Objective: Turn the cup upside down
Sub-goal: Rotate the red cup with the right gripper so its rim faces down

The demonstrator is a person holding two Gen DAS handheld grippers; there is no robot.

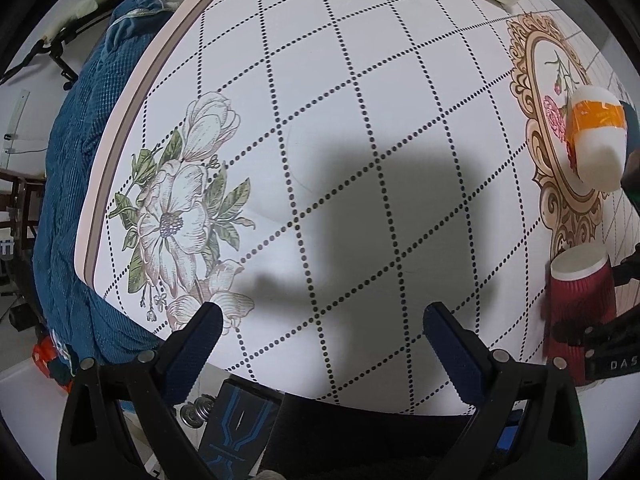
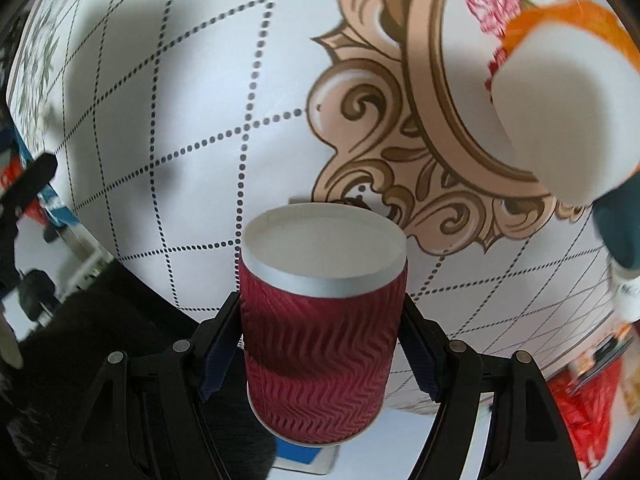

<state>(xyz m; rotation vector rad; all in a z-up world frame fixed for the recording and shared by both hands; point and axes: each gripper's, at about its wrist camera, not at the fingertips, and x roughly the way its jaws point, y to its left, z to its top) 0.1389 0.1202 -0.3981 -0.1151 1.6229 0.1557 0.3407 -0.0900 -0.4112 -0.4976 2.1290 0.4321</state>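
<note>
Red ribbed paper cup [image 2: 320, 320], inverted, white base up

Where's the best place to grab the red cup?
Around the ribbed middle of the red cup, one finger on each side, as the right gripper has it now. The wavy sleeve is straight-sided and grippy there; the smooth white band near the closed end gives less hold.
</note>
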